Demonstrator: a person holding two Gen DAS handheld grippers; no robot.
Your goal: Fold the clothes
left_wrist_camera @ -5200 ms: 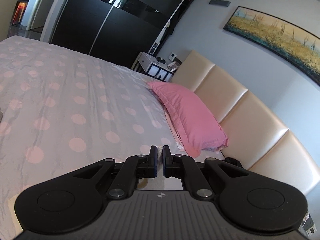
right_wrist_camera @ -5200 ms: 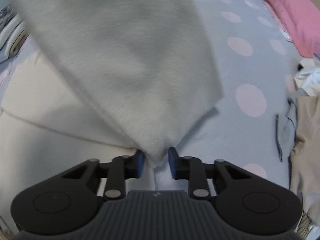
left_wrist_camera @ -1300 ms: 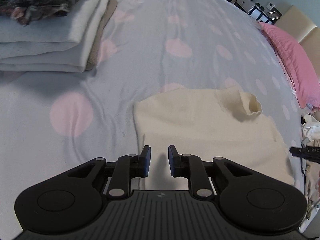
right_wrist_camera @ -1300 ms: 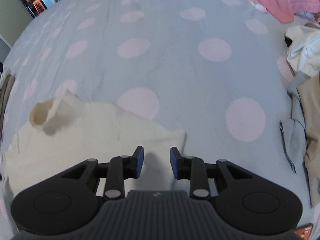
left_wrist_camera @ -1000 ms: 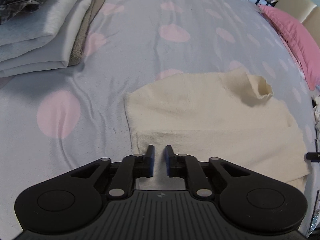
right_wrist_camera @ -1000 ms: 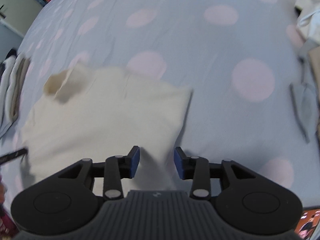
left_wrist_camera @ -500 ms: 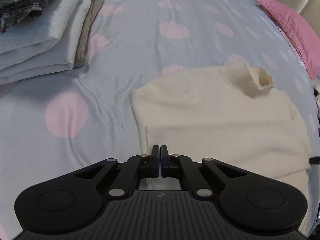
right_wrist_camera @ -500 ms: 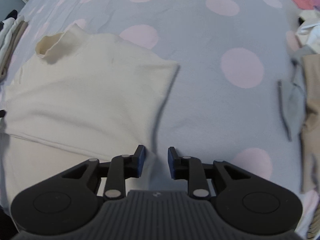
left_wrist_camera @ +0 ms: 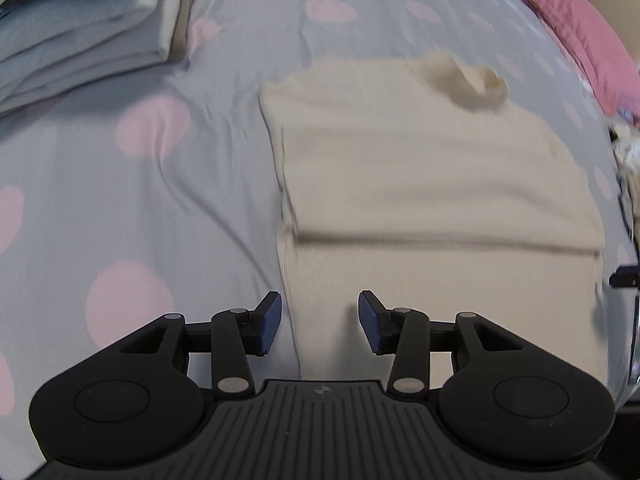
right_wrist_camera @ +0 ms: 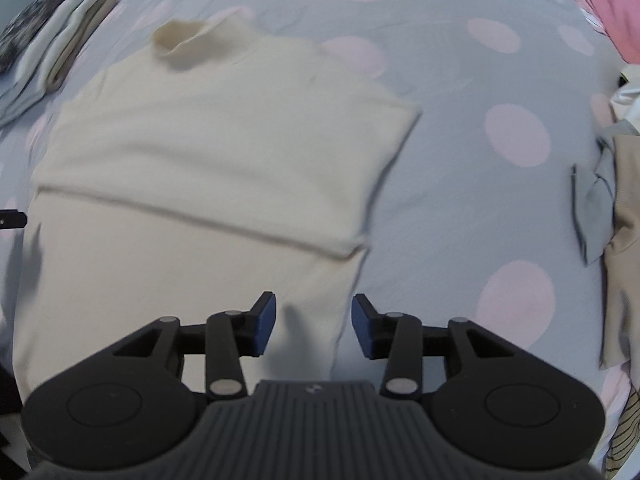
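Note:
A cream turtleneck sweater point(left_wrist_camera: 432, 168) lies flat on the dotted bedspread, its upper layer folded over the lower part. It also shows in the right wrist view point(right_wrist_camera: 216, 152). My left gripper point(left_wrist_camera: 319, 322) is open and empty, just above the sweater's near left edge. My right gripper point(right_wrist_camera: 313, 323) is open and empty, just above the sweater's near right edge. The collar point(left_wrist_camera: 466, 76) stands up at the far end.
A stack of folded clothes point(left_wrist_camera: 80, 28) lies at the far left. A pink pillow point(left_wrist_camera: 580, 28) lies at the far right. Unfolded clothes point(right_wrist_camera: 616, 208) are piled at the right. The grey bedspread point(left_wrist_camera: 160, 208) with pink dots surrounds the sweater.
Both grippers have opened wide and let go of the sweater's edge. They have pulled back toward the near hem, so more of the lower layer shows.

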